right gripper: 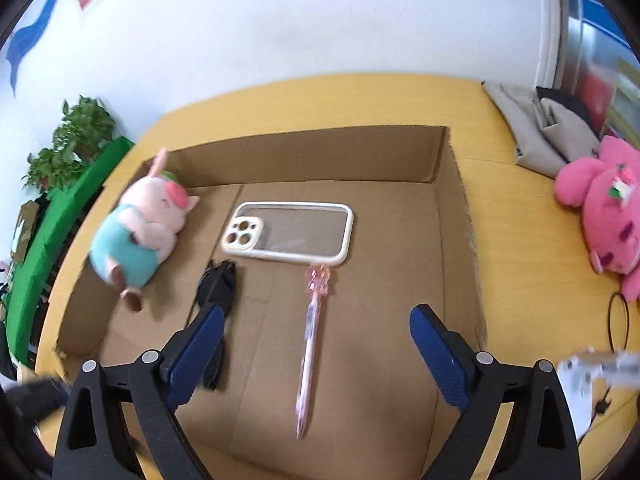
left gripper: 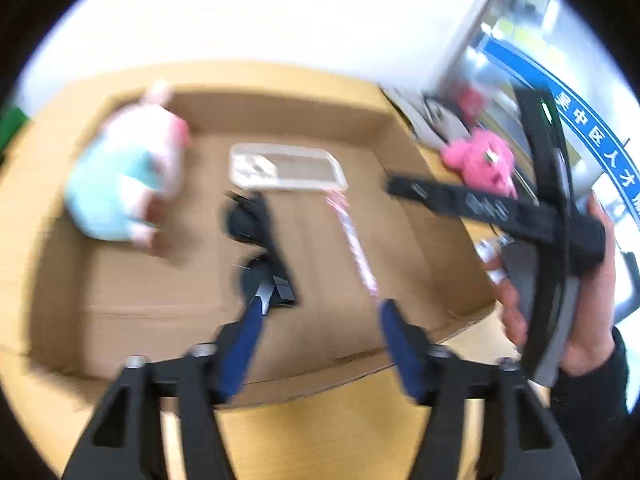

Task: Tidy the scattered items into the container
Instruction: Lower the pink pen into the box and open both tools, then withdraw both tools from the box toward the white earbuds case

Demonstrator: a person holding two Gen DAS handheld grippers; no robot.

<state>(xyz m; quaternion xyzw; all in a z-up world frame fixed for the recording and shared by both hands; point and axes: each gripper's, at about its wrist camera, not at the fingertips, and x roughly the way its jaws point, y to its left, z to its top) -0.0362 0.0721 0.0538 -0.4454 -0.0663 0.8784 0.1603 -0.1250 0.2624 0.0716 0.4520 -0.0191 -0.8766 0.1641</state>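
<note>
Matt corrugated cardboard box [right gripper: 452, 216], fuzzy cloth pig plush [right gripper: 140, 236], glossy clear plastic phone case [right gripper: 292, 236]

Table [right gripper: 500, 240]: box [right gripper: 452, 184], pink plush [right gripper: 608, 208]

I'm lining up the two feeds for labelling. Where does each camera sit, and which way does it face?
Left wrist: on the left tool, looking down into the box; its open blue fingers show, plus the right hand holding the other tool.
Right wrist: on the right tool, facing the box and wall; open fingers show.
Shared: box, pig plush, phone case, pen, pink plush.
</note>
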